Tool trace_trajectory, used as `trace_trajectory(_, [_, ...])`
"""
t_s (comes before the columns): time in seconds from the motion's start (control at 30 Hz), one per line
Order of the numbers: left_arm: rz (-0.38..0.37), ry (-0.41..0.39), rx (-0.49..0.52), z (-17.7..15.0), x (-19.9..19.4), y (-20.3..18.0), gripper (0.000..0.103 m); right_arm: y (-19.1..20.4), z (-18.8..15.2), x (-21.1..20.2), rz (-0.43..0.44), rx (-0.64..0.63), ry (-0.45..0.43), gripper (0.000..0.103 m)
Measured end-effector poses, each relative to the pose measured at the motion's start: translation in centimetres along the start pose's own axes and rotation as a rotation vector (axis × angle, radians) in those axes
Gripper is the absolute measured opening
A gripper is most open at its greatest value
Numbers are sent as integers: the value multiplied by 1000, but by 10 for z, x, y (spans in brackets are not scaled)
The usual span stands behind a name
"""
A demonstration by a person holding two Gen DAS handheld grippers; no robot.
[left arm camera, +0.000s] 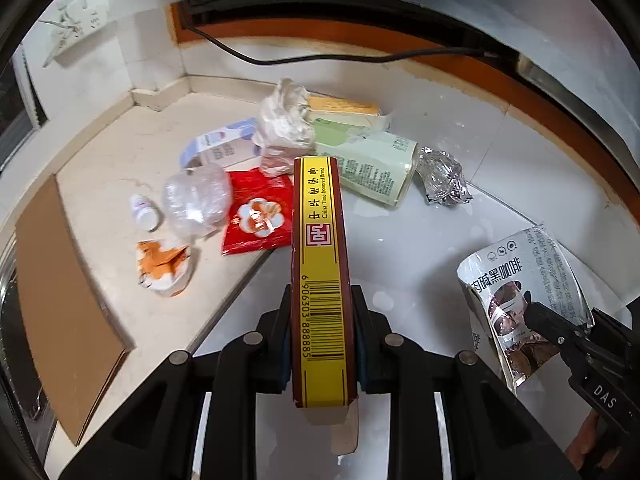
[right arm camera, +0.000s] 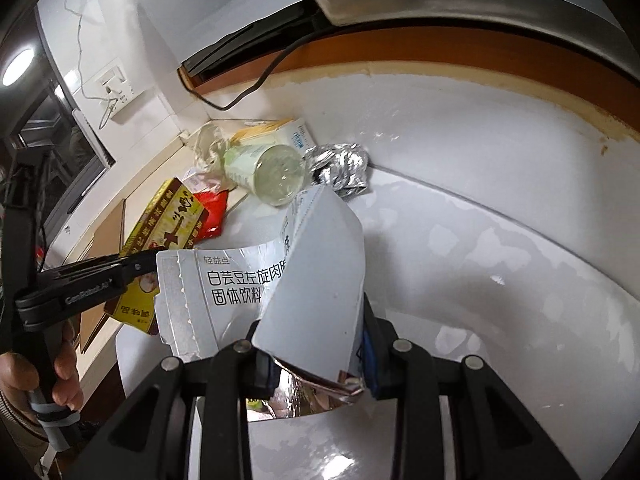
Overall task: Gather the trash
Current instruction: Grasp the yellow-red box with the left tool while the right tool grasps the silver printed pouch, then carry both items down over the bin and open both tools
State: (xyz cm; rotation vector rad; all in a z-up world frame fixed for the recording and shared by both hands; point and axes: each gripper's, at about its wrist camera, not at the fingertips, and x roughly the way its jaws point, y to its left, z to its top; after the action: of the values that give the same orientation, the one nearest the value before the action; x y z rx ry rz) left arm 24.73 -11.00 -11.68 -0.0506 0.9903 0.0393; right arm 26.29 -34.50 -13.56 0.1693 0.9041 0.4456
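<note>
I am looking at a home interior, a corner of tiled floor [left arm camera: 420, 248] where white walls [left arm camera: 152, 56] meet. A wall socket [right arm camera: 114, 92] with a plugged-in charger sits on the far left wall, and a black cable [left arm camera: 320, 58] runs along the far skirting under a wooden-edged unit [left arm camera: 460, 64]. Household rubbish lies in the corner: a carton [left arm camera: 218, 148], a red packet [left arm camera: 258, 210], a crushed bottle [left arm camera: 196, 200], crumpled foil [left arm camera: 444, 178].

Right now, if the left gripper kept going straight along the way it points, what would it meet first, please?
Probably the pale green paper cup lying on its side, just beyond the tip of the yellow and maroon carton clamped in the left gripper. Depth is unclear; the crumpled white bag lies close beside it.
</note>
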Motion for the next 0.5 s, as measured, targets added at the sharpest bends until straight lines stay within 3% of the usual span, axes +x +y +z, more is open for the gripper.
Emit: trace_trajectory(0.5, [85, -139, -37, -45, -69, 37, 22, 56, -15, -21, 134, -41, -31, 31])
